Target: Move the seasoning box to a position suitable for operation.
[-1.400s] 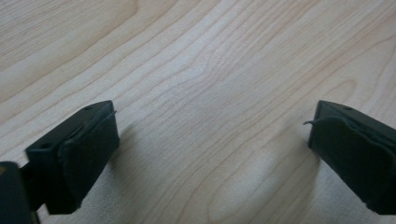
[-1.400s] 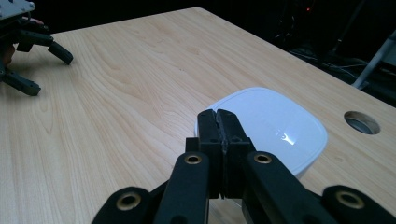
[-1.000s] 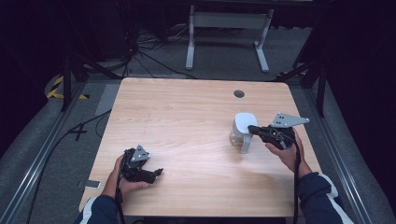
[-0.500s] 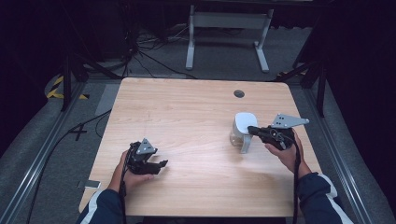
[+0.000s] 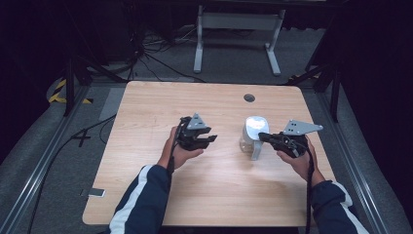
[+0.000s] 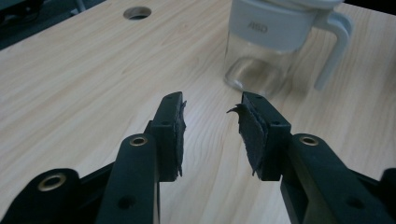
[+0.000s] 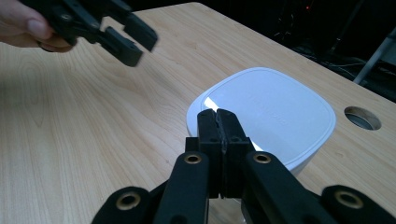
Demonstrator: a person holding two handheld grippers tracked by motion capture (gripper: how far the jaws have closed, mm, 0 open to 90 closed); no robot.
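- High view: pitcher, clear-bodied with a white lid and white handle, stands upright right of centre on the table. It looks empty, so probably light; the clear wall is likely hard, smooth and slippery, perhaps breakable if tipped. The handle, on its near-right side, seems the surest place to take hold. The right gripper reaches in from the right at lid height, its hand low behind it; whether it pinches the handle I cannot tell from above. The left gripper is held above the table centre, just left of the pitcher and apart from it, pointing right, forearm angled in from the bottom.
- Left gripper view: jaws stand released, a clear gap between the pads, nothing in it. One pad's lining is frayed at the tip. The pitcher lies ahead, handle to the right, a cable hole at far left.
- Right gripper view: jaws are clenched together, pad against pad, nothing visible between them, poised over the near edge of the white lid. The other gripper shows blurred at upper left.
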